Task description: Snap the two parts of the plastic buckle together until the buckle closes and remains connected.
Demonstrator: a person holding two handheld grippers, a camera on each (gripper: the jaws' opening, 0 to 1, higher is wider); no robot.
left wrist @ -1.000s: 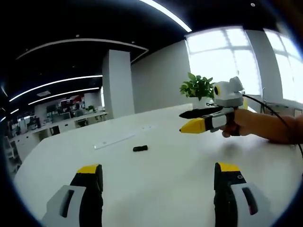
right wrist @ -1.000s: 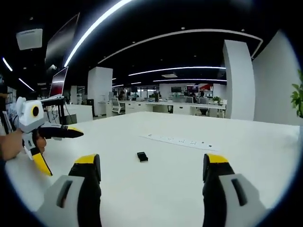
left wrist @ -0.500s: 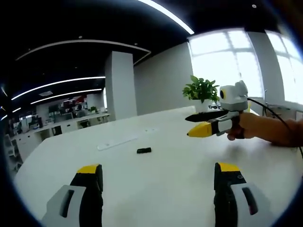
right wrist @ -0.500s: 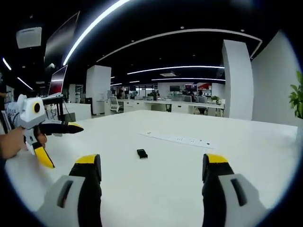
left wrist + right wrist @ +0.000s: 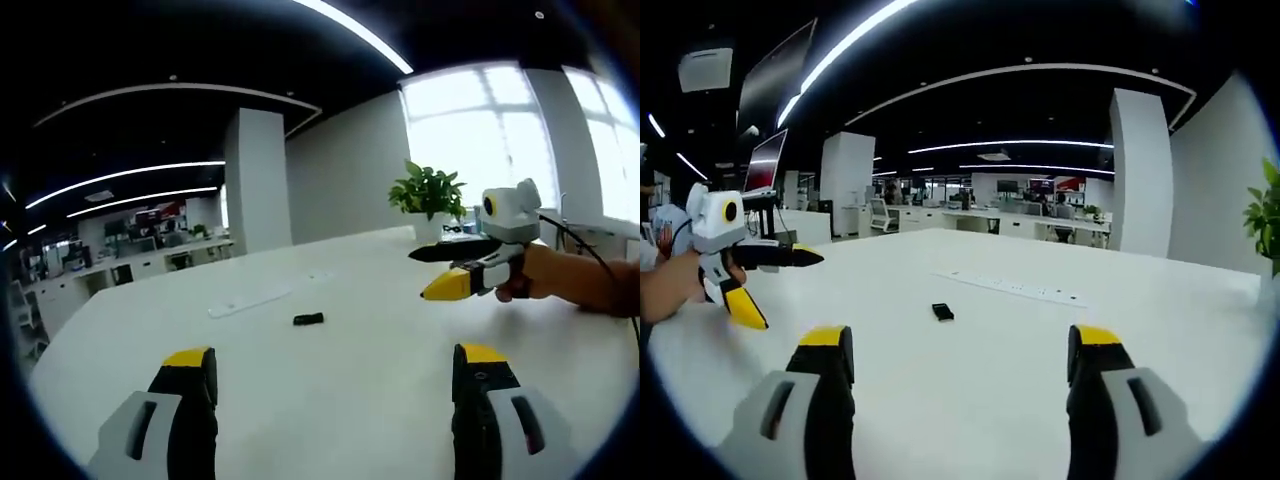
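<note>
Lying on the white table point(image 5: 330, 390), the black buckle point(image 5: 308, 319) sits well ahead of the left gripper point(image 5: 335, 375), jaws apart and empty; the right gripper point(image 5: 955, 355) likewise stands wide open, holding nothing

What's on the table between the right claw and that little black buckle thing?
Nothing: in the right gripper view, just bare white table lies between the open right claw and the small black buckle.
</note>
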